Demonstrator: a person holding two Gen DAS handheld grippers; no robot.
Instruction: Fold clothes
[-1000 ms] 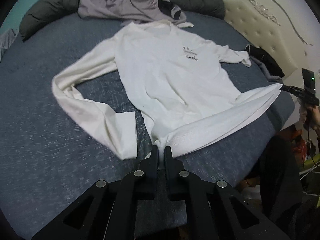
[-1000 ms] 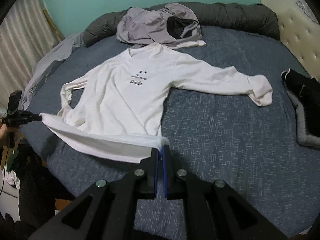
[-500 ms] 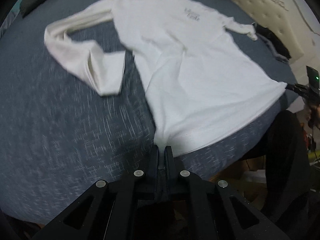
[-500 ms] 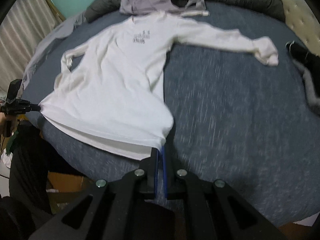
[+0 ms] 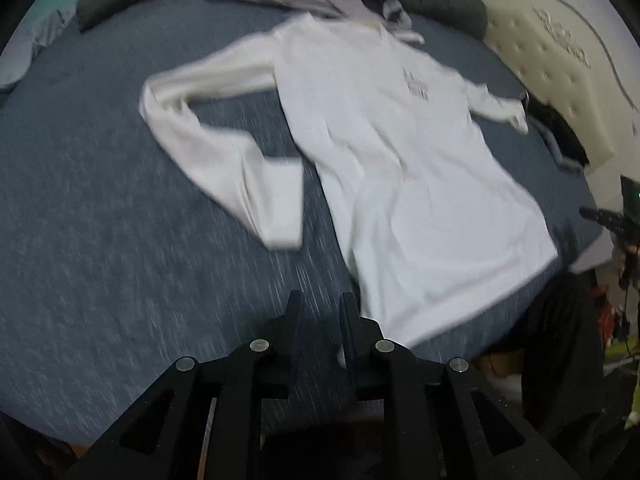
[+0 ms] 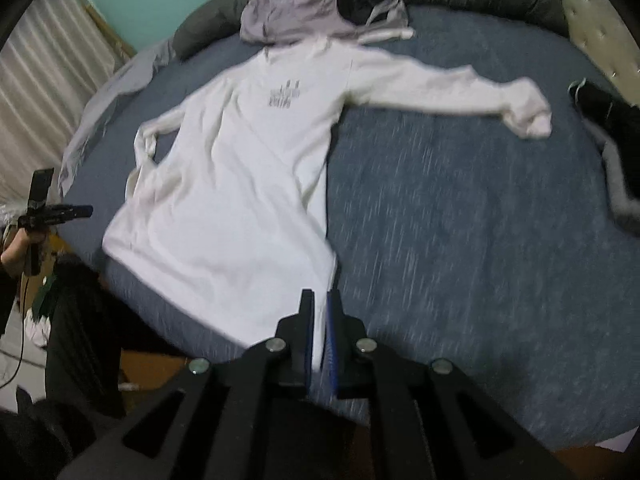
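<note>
Between the right gripper [image 6: 319,304] jaws sits the hem corner of the white long-sleeved shirt [image 6: 236,184], pinched tight, while the left gripper [image 5: 318,306] jaws are opening, nothing between them, the shirt's other hem corner lying just right of them. Ahead of both, the shirt spreads flat on the blue bed [image 6: 460,220], one sleeve straight out, the other bent back. Beyond its collar lies a grey garment [image 6: 316,12], with a dark garment [image 6: 612,120] far right.
</note>
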